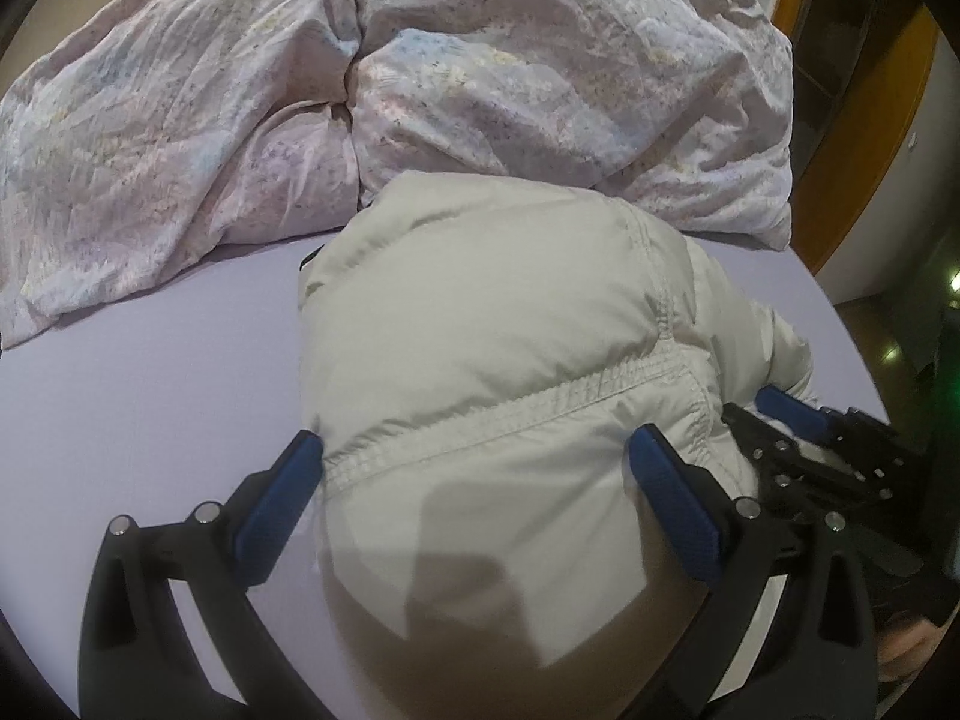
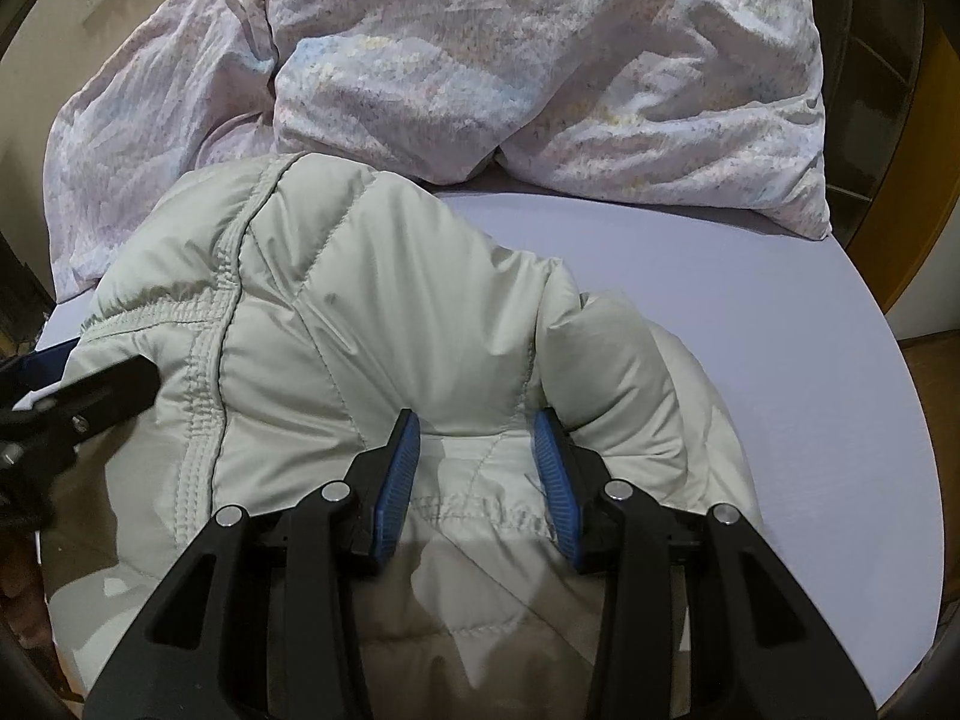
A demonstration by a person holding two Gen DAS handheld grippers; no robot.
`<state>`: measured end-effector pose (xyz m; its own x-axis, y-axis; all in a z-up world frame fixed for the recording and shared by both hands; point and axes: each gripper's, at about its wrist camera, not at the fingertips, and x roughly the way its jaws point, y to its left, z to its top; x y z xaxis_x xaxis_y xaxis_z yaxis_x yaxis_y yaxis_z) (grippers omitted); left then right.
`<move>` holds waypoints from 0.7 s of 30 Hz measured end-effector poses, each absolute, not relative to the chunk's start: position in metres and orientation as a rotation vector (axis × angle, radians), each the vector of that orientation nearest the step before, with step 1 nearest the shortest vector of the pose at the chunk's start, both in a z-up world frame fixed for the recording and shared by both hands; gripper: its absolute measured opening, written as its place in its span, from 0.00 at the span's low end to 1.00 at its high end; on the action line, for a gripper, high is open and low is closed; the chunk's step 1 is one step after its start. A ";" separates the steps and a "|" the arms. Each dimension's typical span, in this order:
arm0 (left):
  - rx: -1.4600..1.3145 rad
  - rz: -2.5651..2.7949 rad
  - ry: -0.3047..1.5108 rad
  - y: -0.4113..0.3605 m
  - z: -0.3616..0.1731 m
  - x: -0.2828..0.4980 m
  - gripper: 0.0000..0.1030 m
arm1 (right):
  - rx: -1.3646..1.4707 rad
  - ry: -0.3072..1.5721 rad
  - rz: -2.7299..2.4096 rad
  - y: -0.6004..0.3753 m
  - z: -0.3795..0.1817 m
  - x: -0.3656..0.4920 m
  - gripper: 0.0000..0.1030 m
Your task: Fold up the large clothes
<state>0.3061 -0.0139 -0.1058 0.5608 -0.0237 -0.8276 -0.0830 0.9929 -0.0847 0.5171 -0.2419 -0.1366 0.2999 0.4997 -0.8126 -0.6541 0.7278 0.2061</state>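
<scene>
A puffy pale grey-green jacket (image 1: pixel 480 312) lies bunched on the lilac bed sheet (image 1: pixel 150 396). My left gripper (image 1: pixel 477 447) stands wide open astride its near end, with a stitched seam running between the blue pads, which rest at the fabric's sides. The right wrist view shows the same jacket (image 2: pixel 336 312) with its sleeve folded over. There my right gripper (image 2: pixel 474 420) is narrowed on a padded fold, its tips sunk into the fabric. From the left wrist view the right gripper (image 1: pixel 798 420) shows at the jacket's right edge. The left gripper (image 2: pixel 78 396) appears at the right wrist view's left edge.
A crumpled floral duvet (image 1: pixel 480 60) fills the far side of the bed, just behind the jacket. Bare sheet (image 2: pixel 720 300) extends to the jacket's right, as far as the bed edge. A wooden door frame (image 1: pixel 864 120) stands beyond the bed on the right.
</scene>
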 end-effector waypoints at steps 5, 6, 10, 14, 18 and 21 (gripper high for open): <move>-0.102 0.050 0.972 -0.015 -0.114 0.308 0.98 | -0.175 1.001 0.768 -0.240 -0.141 0.517 0.40; -0.097 0.053 0.969 -0.016 -0.115 0.308 0.98 | -0.174 1.001 0.767 -0.239 -0.142 0.517 0.40; -0.091 0.057 0.961 -0.015 -0.119 0.309 0.98 | -0.180 0.995 0.768 -0.238 -0.144 0.517 0.40; -0.089 0.064 0.955 -0.014 -0.121 0.309 0.98 | -0.183 0.989 0.768 -0.237 -0.145 0.518 0.40; -0.088 0.064 0.949 -0.013 -0.121 0.308 0.98 | -0.185 0.981 0.767 -0.236 -0.146 0.517 0.40; -0.086 0.064 0.946 -0.013 -0.121 0.307 0.98 | -0.187 0.977 0.766 -0.236 -0.147 0.517 0.41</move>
